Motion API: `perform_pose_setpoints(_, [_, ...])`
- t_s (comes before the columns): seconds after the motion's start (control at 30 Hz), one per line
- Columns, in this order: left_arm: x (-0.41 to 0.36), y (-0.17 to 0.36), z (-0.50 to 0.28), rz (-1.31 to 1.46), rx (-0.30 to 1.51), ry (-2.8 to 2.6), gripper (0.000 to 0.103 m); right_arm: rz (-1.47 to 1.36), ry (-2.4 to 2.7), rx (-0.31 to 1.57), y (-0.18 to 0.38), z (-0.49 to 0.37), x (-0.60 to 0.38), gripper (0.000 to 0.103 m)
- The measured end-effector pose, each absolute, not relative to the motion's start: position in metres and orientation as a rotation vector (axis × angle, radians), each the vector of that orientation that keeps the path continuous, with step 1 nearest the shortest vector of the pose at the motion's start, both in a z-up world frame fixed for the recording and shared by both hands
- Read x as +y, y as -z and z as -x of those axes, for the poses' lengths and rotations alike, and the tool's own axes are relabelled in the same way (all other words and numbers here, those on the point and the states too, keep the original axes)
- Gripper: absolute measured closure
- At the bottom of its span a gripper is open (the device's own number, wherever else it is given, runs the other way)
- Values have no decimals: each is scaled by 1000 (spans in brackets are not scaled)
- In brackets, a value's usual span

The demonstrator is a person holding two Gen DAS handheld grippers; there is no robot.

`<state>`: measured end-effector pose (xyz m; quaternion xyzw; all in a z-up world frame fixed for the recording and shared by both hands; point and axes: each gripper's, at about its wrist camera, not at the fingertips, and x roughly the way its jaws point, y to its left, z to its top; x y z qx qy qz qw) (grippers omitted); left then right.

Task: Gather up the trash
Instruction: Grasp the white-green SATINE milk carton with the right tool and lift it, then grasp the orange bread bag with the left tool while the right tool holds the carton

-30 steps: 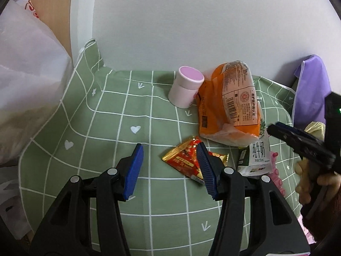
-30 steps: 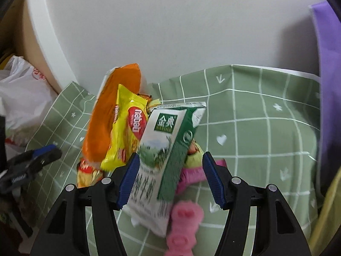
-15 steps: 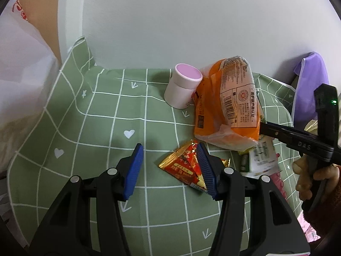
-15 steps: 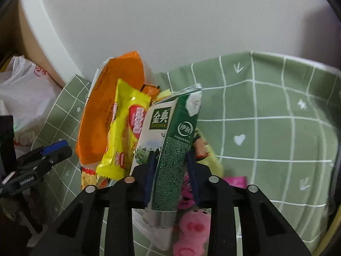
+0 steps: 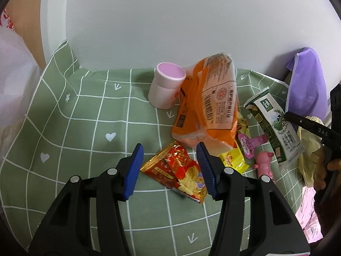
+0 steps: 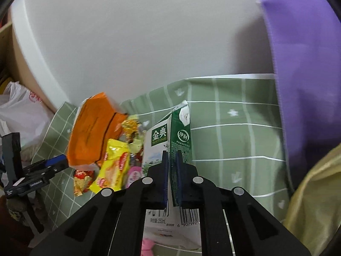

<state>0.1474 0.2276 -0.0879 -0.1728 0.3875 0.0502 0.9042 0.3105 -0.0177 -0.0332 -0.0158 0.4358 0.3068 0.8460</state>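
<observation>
Left wrist view: the left gripper (image 5: pixel 169 168) is spread, straddling the crinkled red-and-gold foil snack packet (image 5: pixel 175 171) lying flat on the green checked tablecloth (image 5: pixel 85 115); its long axis runs ten to four o'clock.

Right wrist view: the right gripper (image 6: pixel 171 178) pinches the flattened green-and-white milk carton (image 6: pixel 170 136), pointing twelve o'clock.

Green checked tablecloth (image 5: pixel 89 115), purple cloth (image 6: pixel 302 68), white wall (image 5: pixel 170 21).

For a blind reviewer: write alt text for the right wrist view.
The right gripper pinches a flattened green and white milk carton above a green checked tablecloth. To its left lie an orange bag and a yellow wrapper; purple cloth hangs at right.
</observation>
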Motion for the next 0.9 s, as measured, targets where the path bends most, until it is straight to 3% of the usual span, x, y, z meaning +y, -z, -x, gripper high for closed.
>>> perform_pose_setpoints(0.07, [226,84,-148,352,788,-96,54,30,-631,915,33,-311,-27,99])
perform_pose_setpoints(0.27, [217,75,-154,329,774,-73,54,30,-602,913,40,-311,-47,99])
perform_pose_setpoints(0.4, [210,68,-159,304,760,-56,54,100,-583,876,43,-302,-42,93])
perform_pose_setpoints(0.43, [210,65,-160,299,754,-54,54,114,-600,880,45,-301,-39,76])
perform_pose_setpoints(0.47, [210,64,-161,297,749,-54,54,118,-625,886,47,-300,-36,51])
perform_pose_setpoints(0.5, [210,62,-161,294,744,-56,54,117,-649,893,49,-299,-34,47])
perform_pose_setpoints(0.73, [222,49,-164,308,716,-59,54,298,-702,1000,89,-306,2,47])
perform_pose_setpoints(0.9, [221,35,-188,301,707,-6,53,329,-683,1010,91,-311,8,53])
